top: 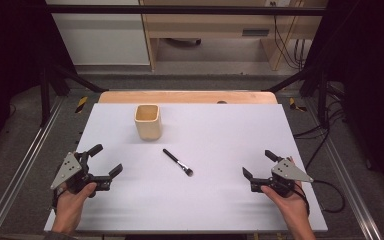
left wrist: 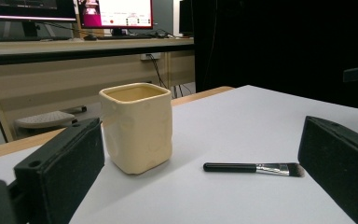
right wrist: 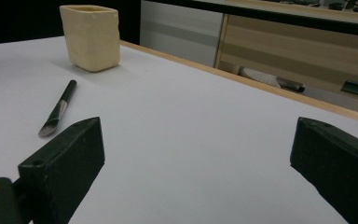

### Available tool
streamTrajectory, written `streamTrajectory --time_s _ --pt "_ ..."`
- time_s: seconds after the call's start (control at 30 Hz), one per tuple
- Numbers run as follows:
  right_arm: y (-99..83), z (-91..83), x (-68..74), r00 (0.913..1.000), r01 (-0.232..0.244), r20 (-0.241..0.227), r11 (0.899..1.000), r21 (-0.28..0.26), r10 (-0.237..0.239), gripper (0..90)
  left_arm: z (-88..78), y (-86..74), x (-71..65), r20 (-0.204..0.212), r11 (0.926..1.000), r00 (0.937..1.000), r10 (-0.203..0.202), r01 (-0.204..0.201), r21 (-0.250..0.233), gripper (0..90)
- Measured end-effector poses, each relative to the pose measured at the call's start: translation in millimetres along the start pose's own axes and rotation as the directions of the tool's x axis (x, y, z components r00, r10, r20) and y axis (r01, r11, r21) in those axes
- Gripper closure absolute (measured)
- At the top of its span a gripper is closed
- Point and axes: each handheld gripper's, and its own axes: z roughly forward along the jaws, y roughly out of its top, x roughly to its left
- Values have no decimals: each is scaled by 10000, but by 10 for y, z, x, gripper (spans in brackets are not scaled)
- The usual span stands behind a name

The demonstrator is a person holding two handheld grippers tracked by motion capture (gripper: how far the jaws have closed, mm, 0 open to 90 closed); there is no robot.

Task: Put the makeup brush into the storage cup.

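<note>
Left gripper [top: 106,161] near table [top: 130,210] edge, jaws spread, nothing between, right gripper [top: 259,163] opposite, jaws spread too, empty, brush [top: 177,162] lying flat mid-table between them, bristles toward person, cream cup [top: 147,121] upright farther back, apart from brush

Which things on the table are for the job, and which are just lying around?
For the job:
- brush, lying flat on the table
- cup, upright behind it
- left gripper and right gripper, both open and holding nothing

Just lying around:
- monitor on the desk beyond the table
- cables on the floor
</note>
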Motion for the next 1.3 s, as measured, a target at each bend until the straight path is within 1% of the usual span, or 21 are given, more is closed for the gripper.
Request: streamTrajectory --time_s 0.07,0.27,0.47,0.53,0.7,0.8,0.87,0.93,0.97,1.0,1.07,1.23,1.27,1.3 --pt "-1 5 11 10000 -45 -32 9999 100 45 33 7 -3 -1 17 10000 10000 12 -12 37 1" --pt "1 28 65 9994 345 -70 9990 276 -343 35 12 -5 -10 71 10000 10000 16 -17 49 1" --pt "9 27 94 9993 371 53 9984 427 -373 41 24 -8 -25 132 9999 9999 50 -51 108 2" --pt "36 9 123 9993 369 84 9979 539 -374 43 31 -8 -33 170 9999 9998 83 -85 128 2" --pt "101 2 202 9989 471 -80 9970 609 -467 44 36 -16 -33 193 9998 9998 91 -94 181 3" --pt "179 8 245 9985 529 -175 9972 521 -520 44 41 -17 -43 216 9997 9997 119 -123 215 3" --pt "245 14 266 9984 562 -144 9971 509 -556 46 43 -15 -51 237 9998 9996 119 -123 172 3" --pt "339 23 289 9982 588 -154 9968 540 -581 47 43 -16 -51 245 9998 9996 127 -131 175 3" --pt "339 23 289 9982 588 -154 9968 540 -581 47 43 -16 -51 245 9998 9996 127 -131 175 3" --pt "419 37 316 9970 760 -190 9953 608 -750 51 44 -19 -47 246 9996 9996 157 -163 231 3" --pt "481 57 341 9958 907 -196 9933 713 -895 47 47 -21 -47 253 9996 9996 146 -152 230 3" --pt "555 96 367 9939 1085 -292 9904 860 -1063 55 43 -19 -48 247 9996 9996 160 -165 207 3" --pt "588 114 376 9925 1202 -360 9872 1050 -1170 57 39 -17 -45 246 9996 9996 170 -175 205 3" --pt "598 119 380 9920 1241 -369 9862 1095 -1207 58 39 -17 -44 246 9996 9995 172 -177 203 3"
